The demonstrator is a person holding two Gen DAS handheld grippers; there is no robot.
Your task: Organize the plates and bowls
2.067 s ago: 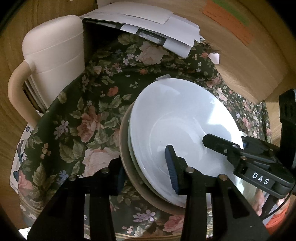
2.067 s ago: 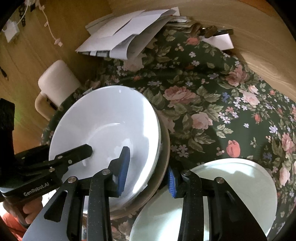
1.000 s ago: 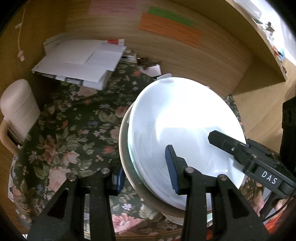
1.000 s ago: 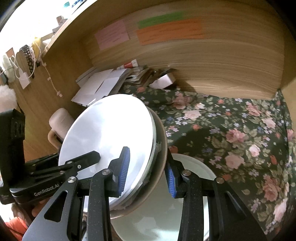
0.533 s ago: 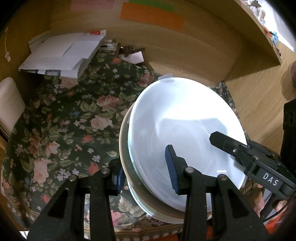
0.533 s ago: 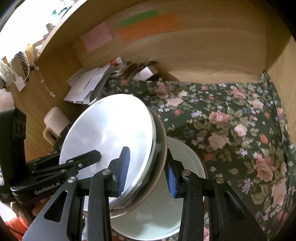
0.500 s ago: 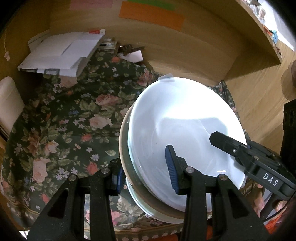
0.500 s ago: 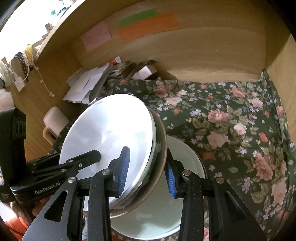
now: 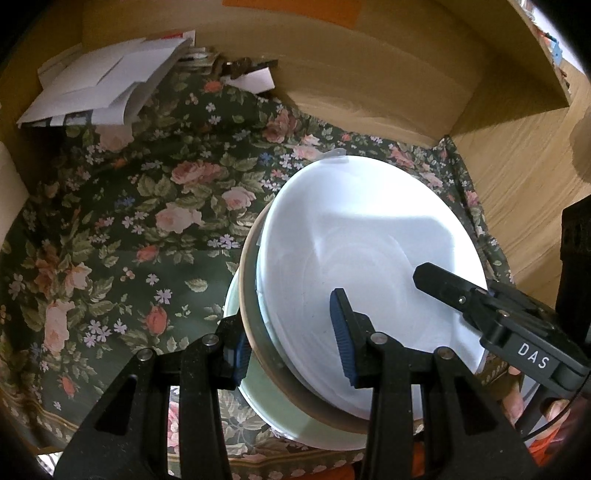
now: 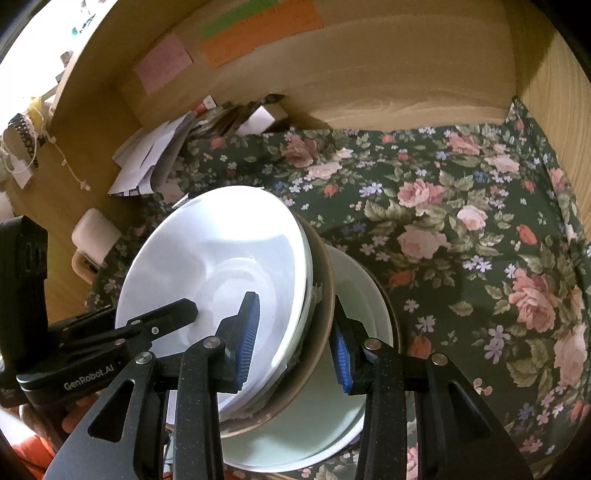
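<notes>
A stack of plates with a white plate (image 9: 369,258) on top and a brown plate (image 9: 246,295) at the bottom hangs tilted over the floral cloth. My left gripper (image 9: 291,343) is shut on its near left rim, one pad on top and one underneath. My right gripper (image 10: 293,350) is shut on the opposite rim of the same white plate (image 10: 221,266) and brown plate (image 10: 325,288). Just beneath the stack a pale green plate (image 10: 365,332) lies on the cloth, also seen in the left wrist view as the pale green plate (image 9: 266,402). Each view shows the other gripper's upper finger resting on the white plate.
The floral tablecloth (image 9: 129,240) covers a desk closed in by wooden walls (image 10: 406,74) at the back and right. A pile of papers (image 9: 103,85) fills the back left corner. Coloured notes (image 10: 258,29) hang on the back wall. A cream chair back (image 10: 94,236) stands at the left.
Both grippers carried the stack to the right and downward, so it now hangs close above the pale green plate. The chair has slid out of the left wrist view.
</notes>
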